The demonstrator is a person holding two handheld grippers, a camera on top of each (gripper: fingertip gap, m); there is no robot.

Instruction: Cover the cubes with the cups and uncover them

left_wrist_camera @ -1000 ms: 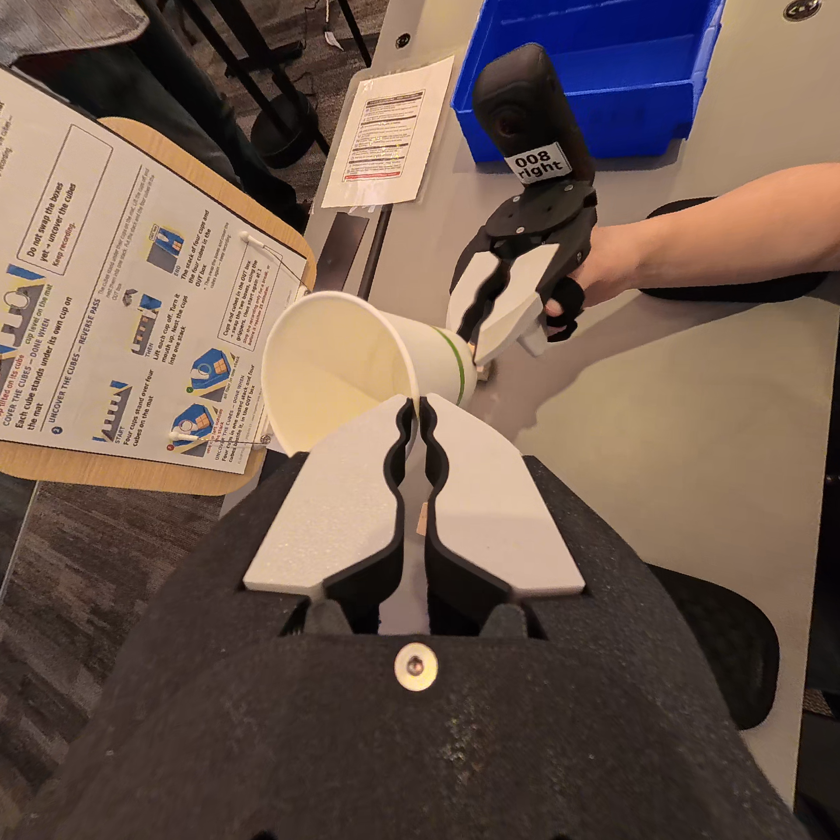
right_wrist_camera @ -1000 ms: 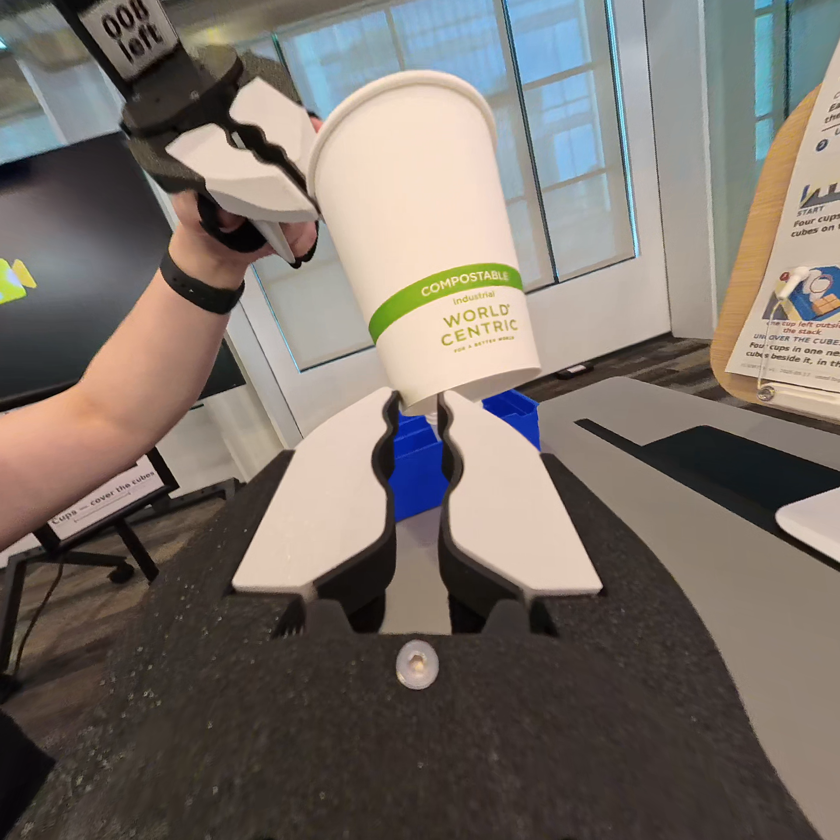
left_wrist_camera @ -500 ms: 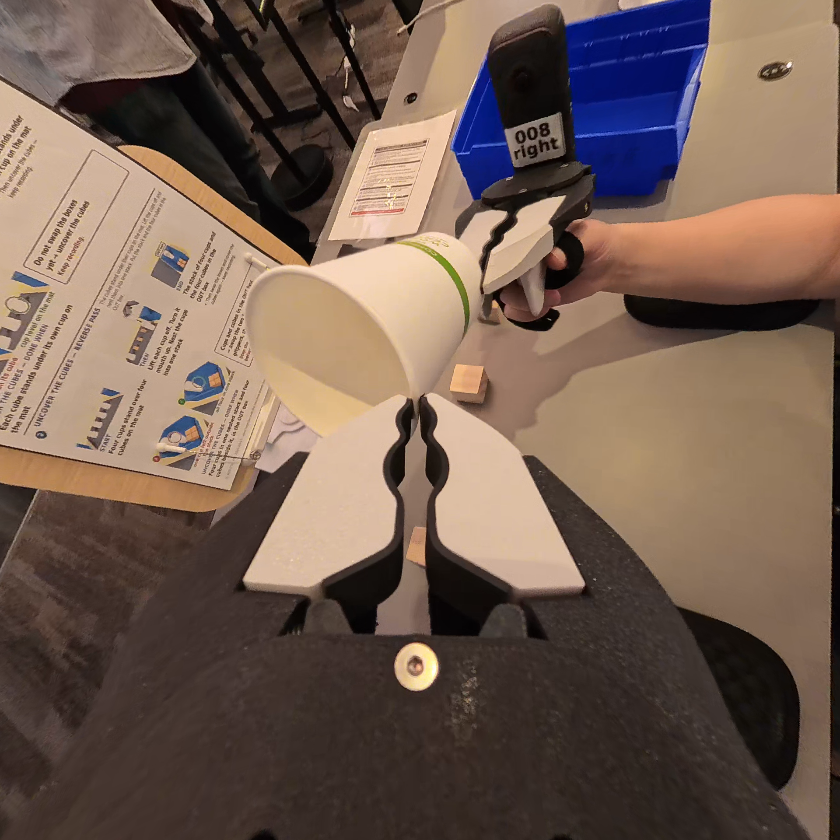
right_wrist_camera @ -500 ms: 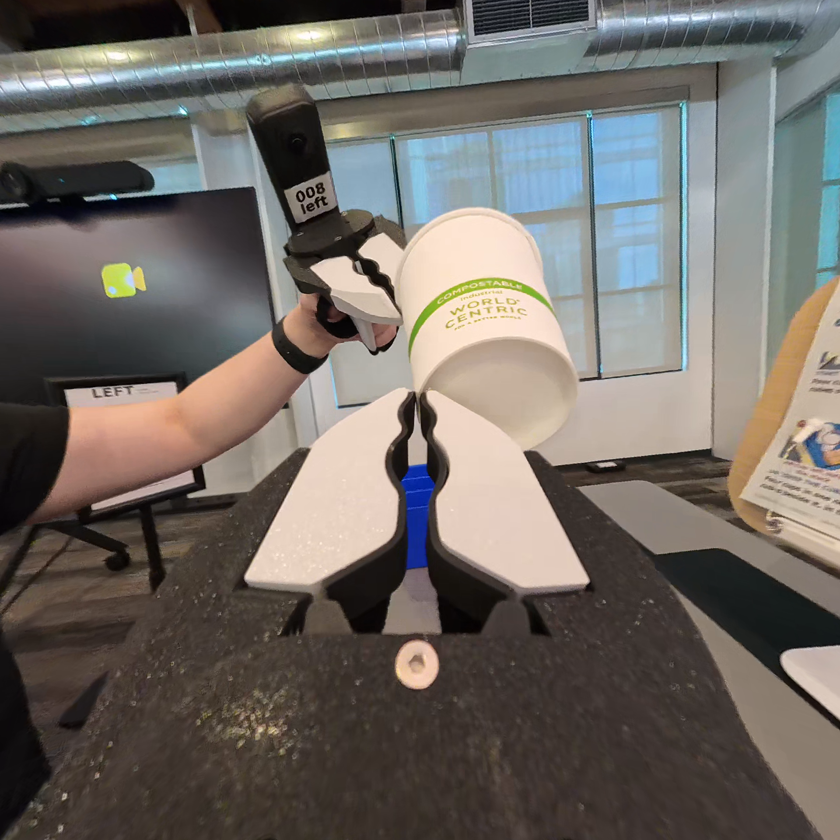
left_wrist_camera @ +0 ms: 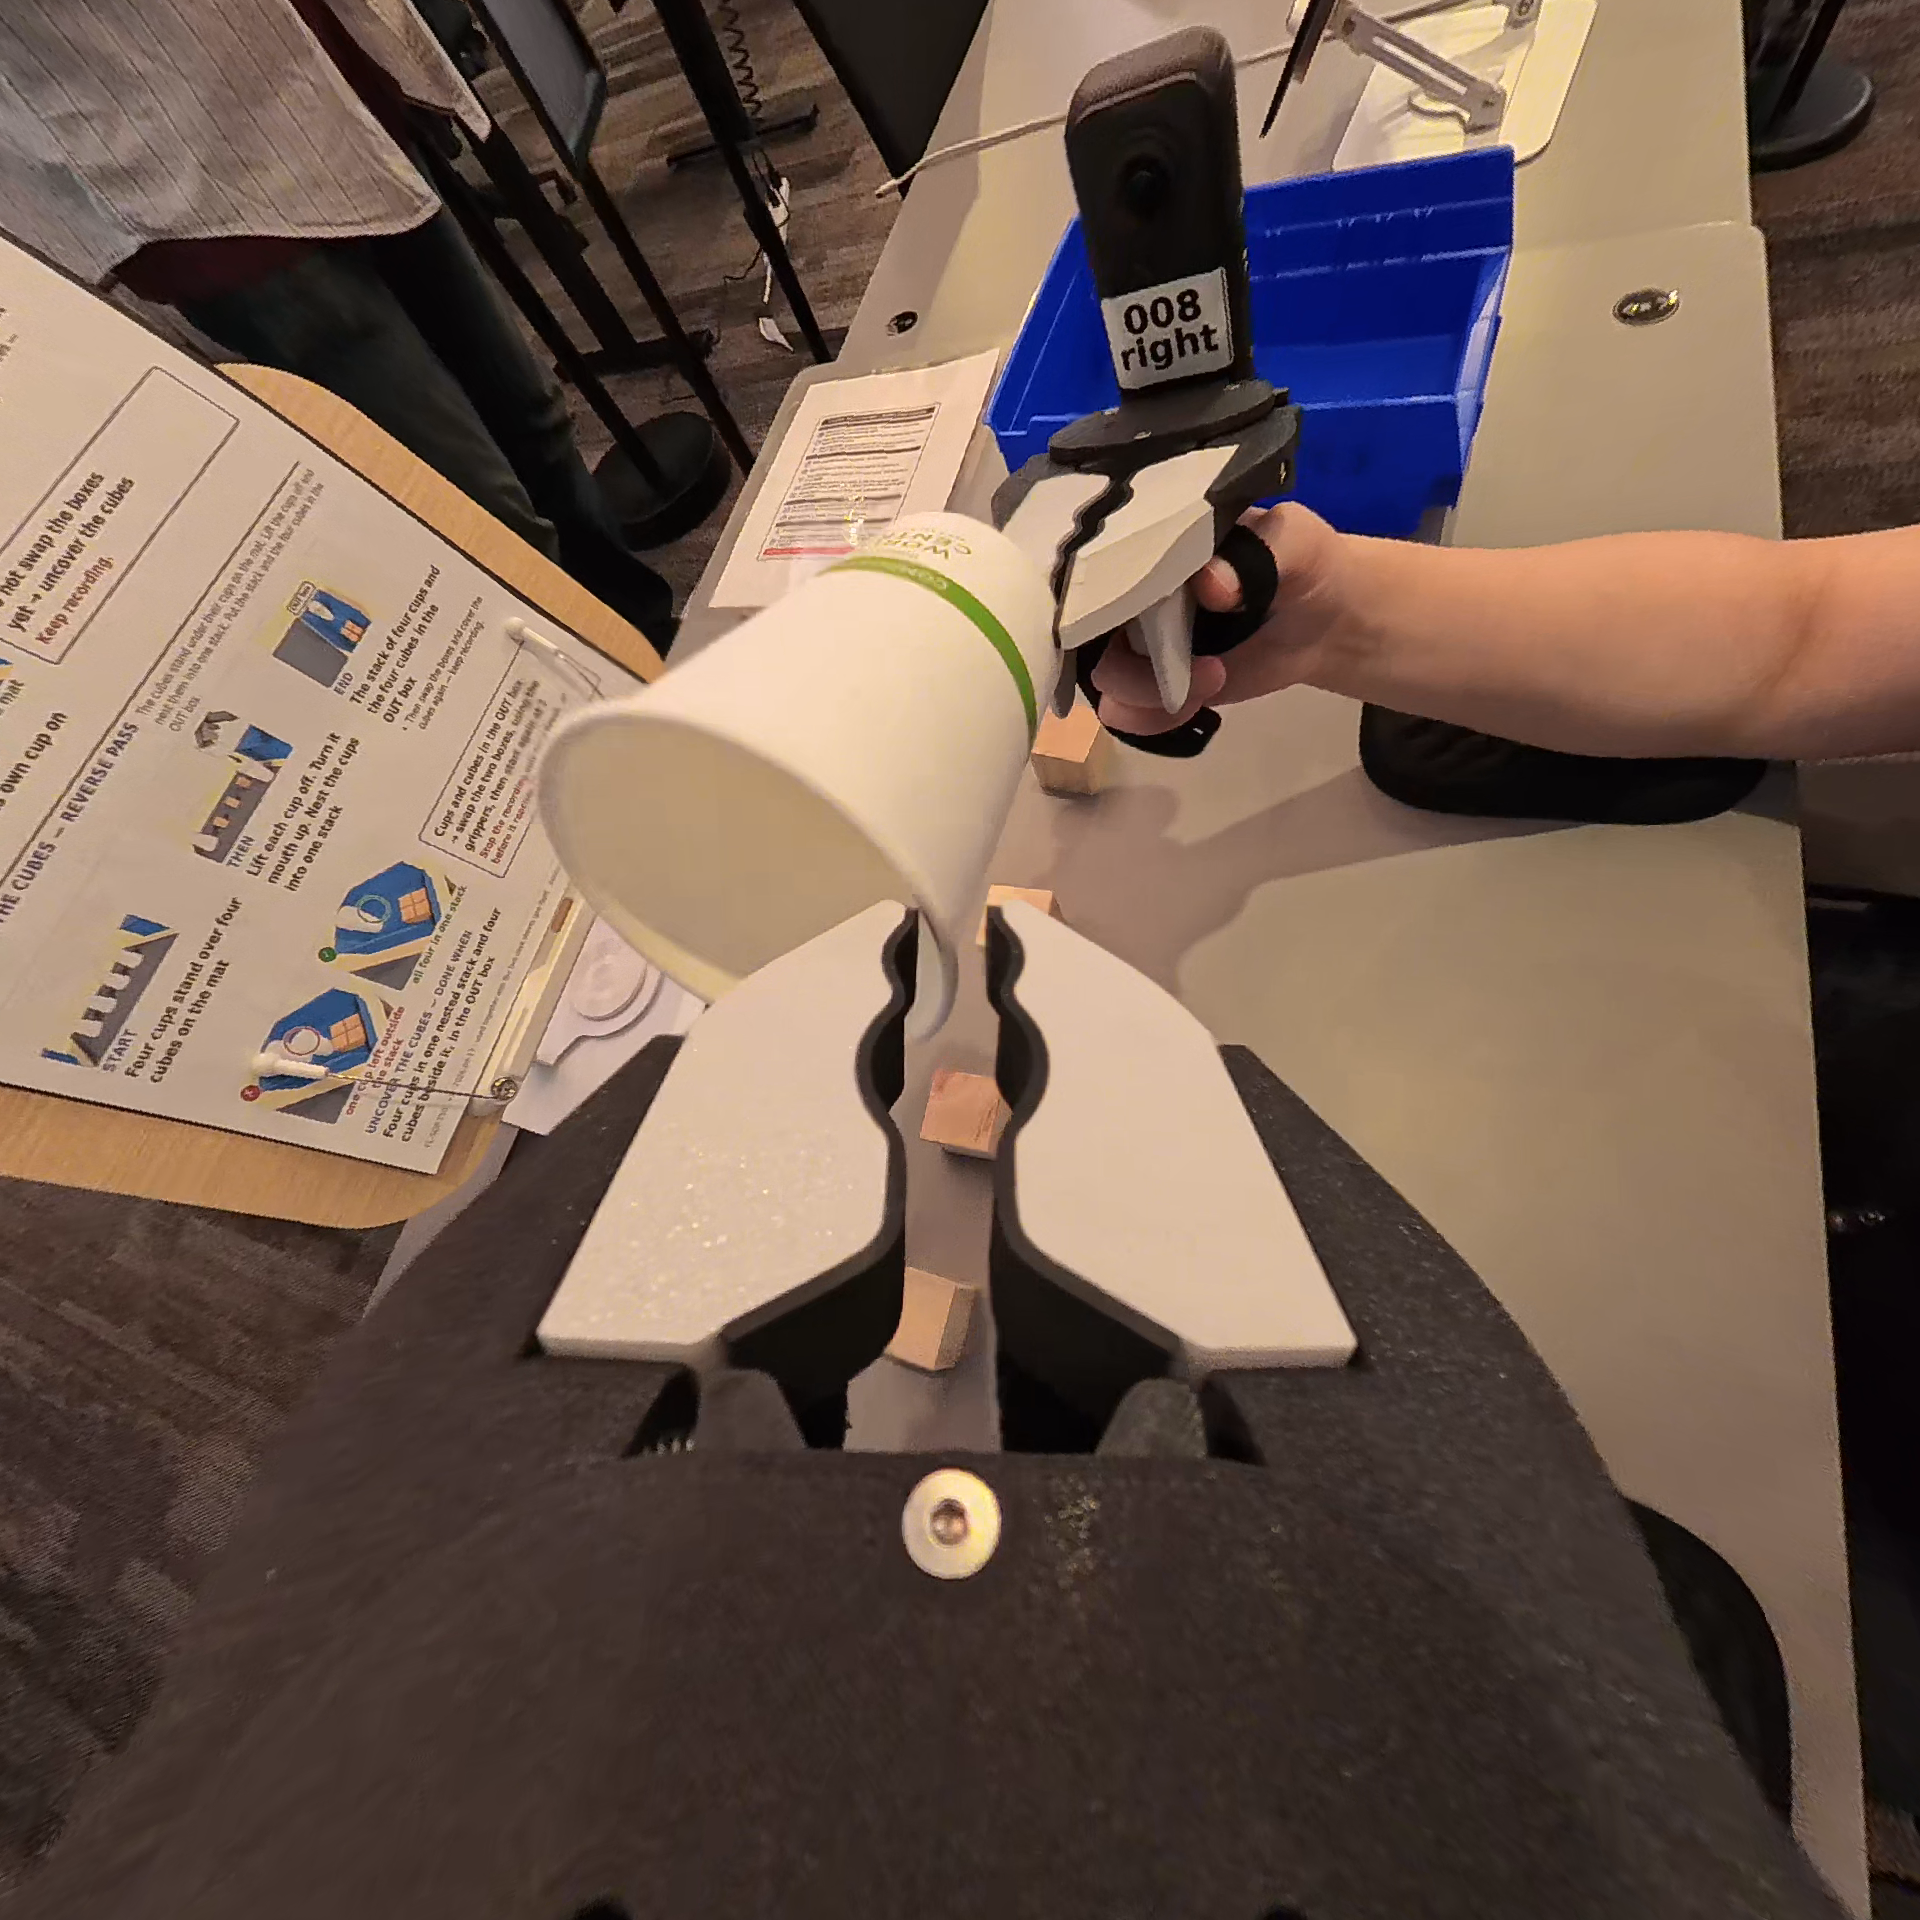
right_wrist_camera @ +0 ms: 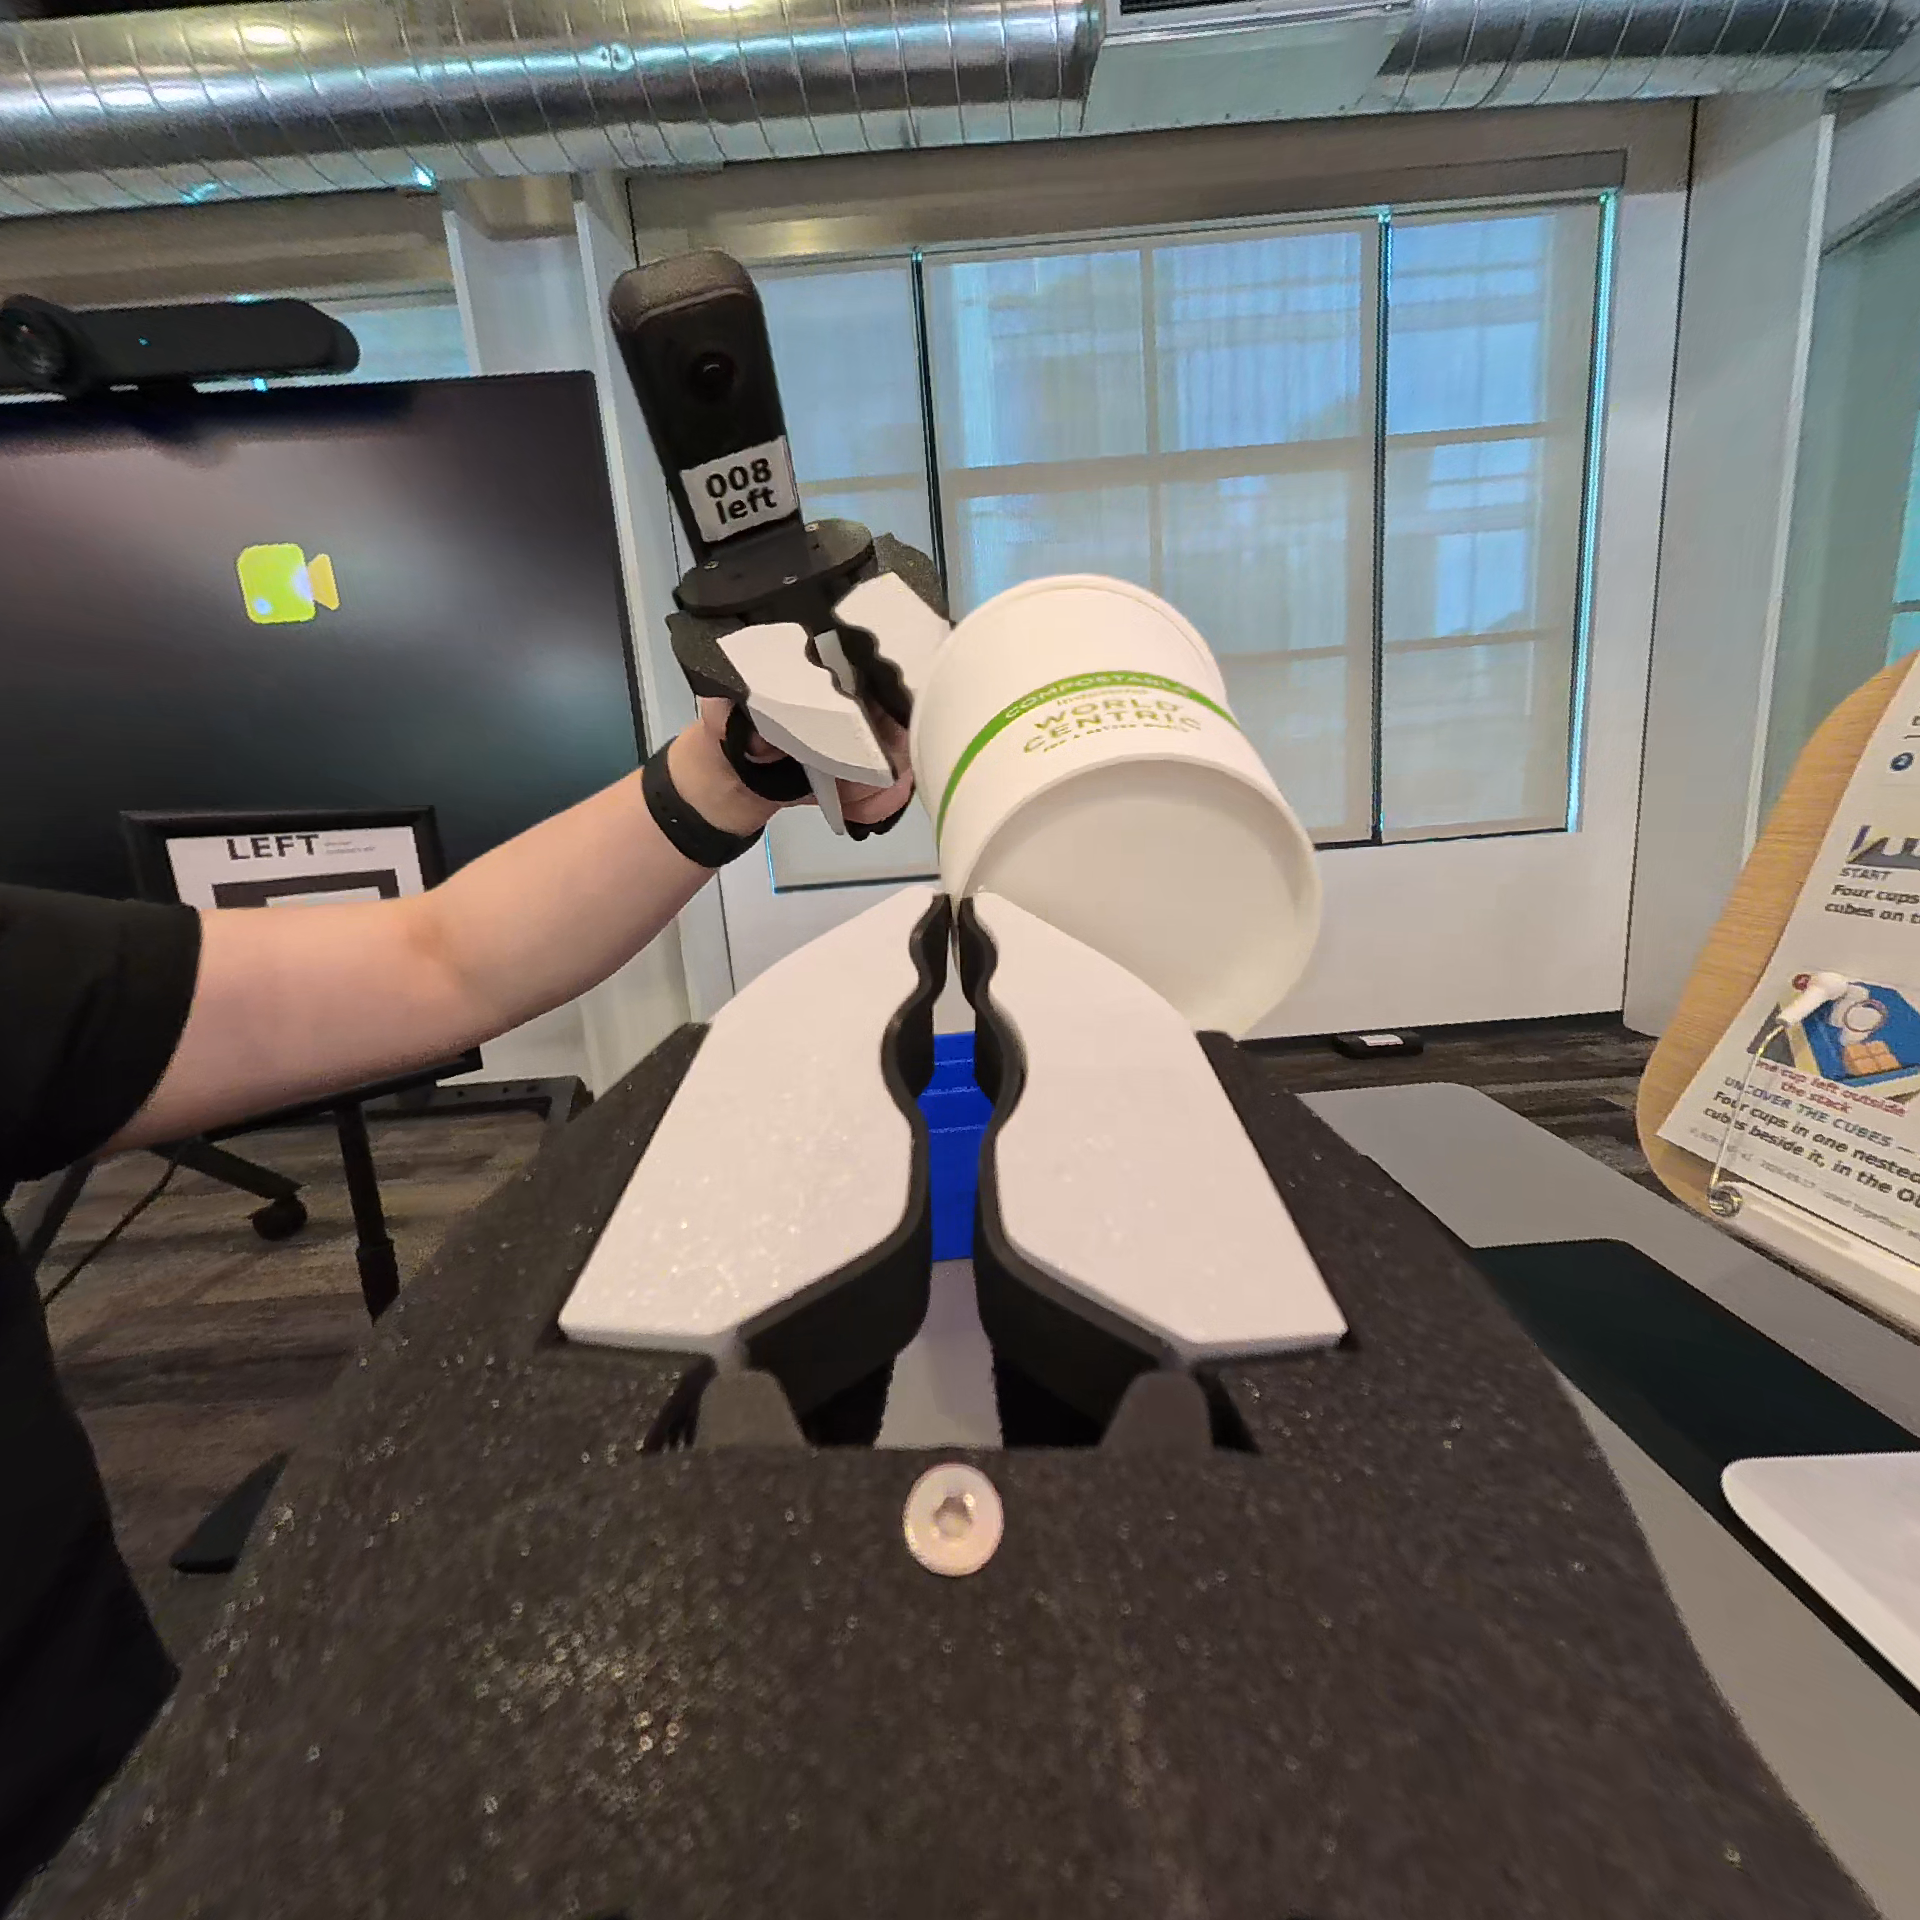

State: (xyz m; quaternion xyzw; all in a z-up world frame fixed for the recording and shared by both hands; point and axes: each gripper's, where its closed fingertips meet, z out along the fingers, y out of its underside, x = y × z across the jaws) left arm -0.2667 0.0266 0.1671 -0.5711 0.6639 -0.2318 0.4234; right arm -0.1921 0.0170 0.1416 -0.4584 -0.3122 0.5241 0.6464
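Cup (left_wrist_camera: 821, 748) tilted further | left tool (left_wrist_camera: 948, 925) clamps rim | right tool (right_wrist_camera: 954, 914) pinches base

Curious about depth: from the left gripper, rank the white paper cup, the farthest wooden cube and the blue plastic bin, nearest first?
From the left gripper:
1. White paper cup, pinched at its rim.
2. Wooden cube, on the table beyond the cup.
3. Blue plastic bin, at the far end.

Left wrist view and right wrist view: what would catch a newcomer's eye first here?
The white paper cup with a green band, held in the air on its side between both tools: the left tool pinches its rim, the right tool its base edge. Under it, small wooden cubes lie uncovered on the grey table, with a blue bin at the far end.
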